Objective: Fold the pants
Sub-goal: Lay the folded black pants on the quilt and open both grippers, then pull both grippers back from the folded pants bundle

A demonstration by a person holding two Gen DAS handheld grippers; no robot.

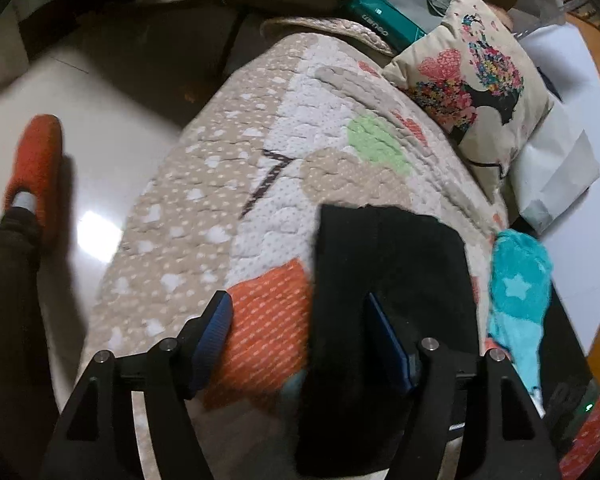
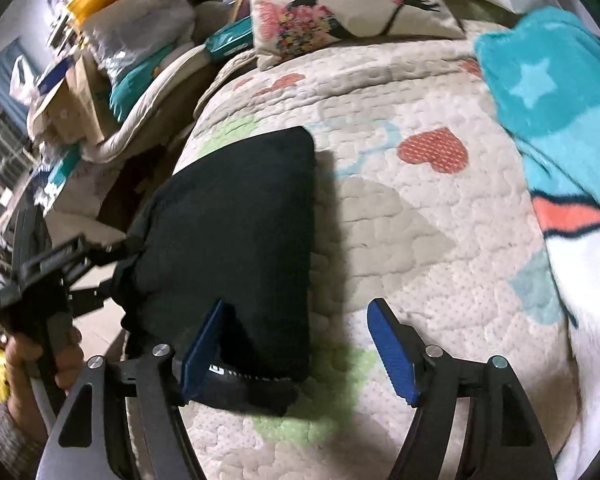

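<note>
The black pants (image 2: 236,232) lie folded into a compact block on the quilted bedspread (image 2: 400,240). In the left wrist view the pants (image 1: 392,280) sit under the right half of my open left gripper (image 1: 300,328), whose right finger lies over the cloth. My right gripper (image 2: 296,336) is open above the near end of the pants, its left finger over the waistband. The left gripper (image 2: 104,272) also shows in the right wrist view, at the left edge of the pants, held by a hand. Neither gripper holds cloth.
A turquoise star blanket (image 2: 548,92) lies to the right of the pants; it also shows in the left wrist view (image 1: 520,280). A patterned cushion (image 1: 472,92) lies at the far end. Clutter piles (image 2: 112,60) stand beyond the bed. The person's red slipper (image 1: 36,168) is on the floor at left.
</note>
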